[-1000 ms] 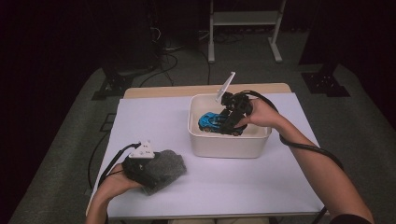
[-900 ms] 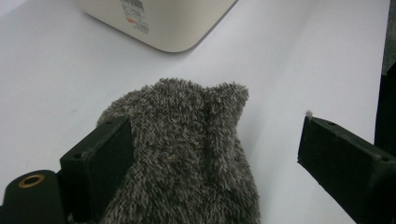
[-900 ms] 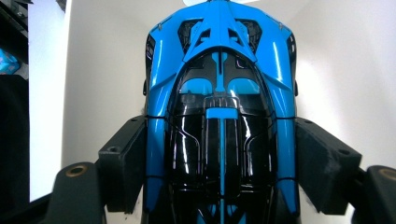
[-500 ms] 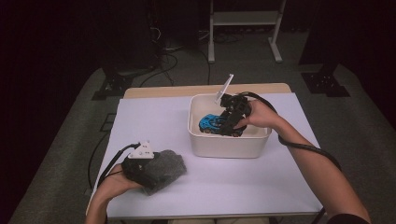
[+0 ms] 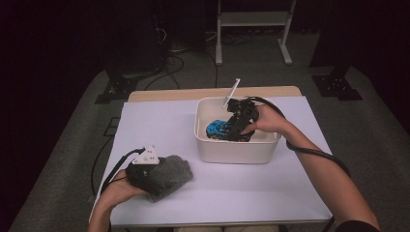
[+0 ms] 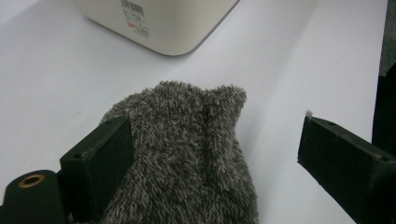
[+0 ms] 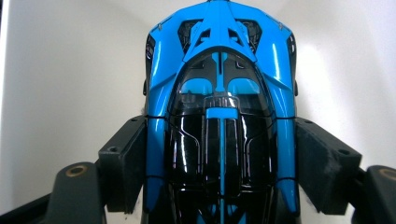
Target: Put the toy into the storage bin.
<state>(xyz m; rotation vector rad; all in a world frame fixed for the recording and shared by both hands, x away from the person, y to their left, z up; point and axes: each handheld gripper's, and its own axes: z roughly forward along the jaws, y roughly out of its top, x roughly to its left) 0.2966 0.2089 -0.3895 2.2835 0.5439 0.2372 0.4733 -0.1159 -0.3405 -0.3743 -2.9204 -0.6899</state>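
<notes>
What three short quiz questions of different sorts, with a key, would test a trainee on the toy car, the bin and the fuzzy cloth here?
1. True or false: the blue toy car lies inside the white bin.
2. Which gripper has the car between its fingers? A) left gripper B) right gripper
3. Fill in: the grey fuzzy cloth lies on the white ____, outside the bin.

Key:
1. True.
2. B. In the right gripper view both fingers press the car's sides.
3. Table. The left gripper stands open over the cloth, one finger against it, the other apart.
</notes>
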